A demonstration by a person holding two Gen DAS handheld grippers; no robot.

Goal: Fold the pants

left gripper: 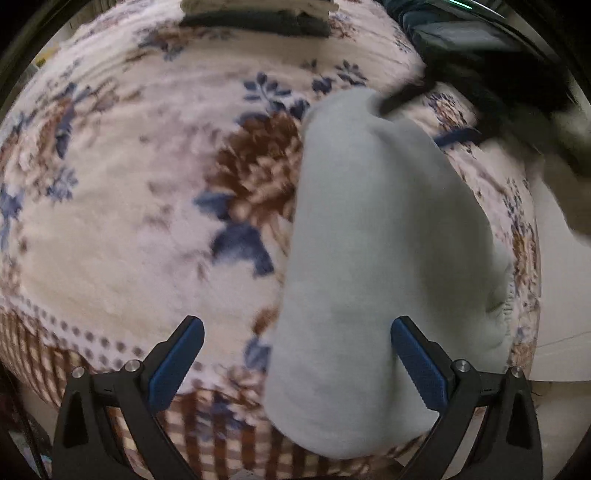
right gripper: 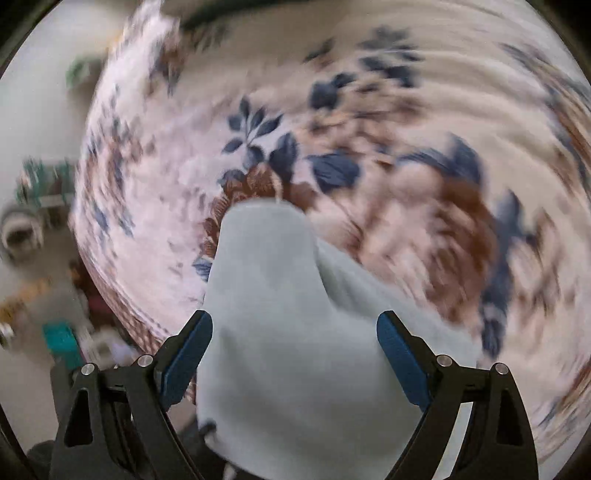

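Pale pants (left gripper: 373, 258) lie on floral blanket (left gripper: 129, 184) w/ both grippers, left (left gripper: 297, 362) & right (right gripper: 294, 354), spread wide, pinching nothing.

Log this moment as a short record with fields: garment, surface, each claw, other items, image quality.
garment: pale grey pants, folded into a long strip
surface: floral blanket, white with brown and blue flowers
left claw: open above the pants, pads not pressing
right claw: open, cloth between the fingers, not gripped
other items: folded stack at the blanket's far edge
image quality: right wrist view heavily motion-blurred
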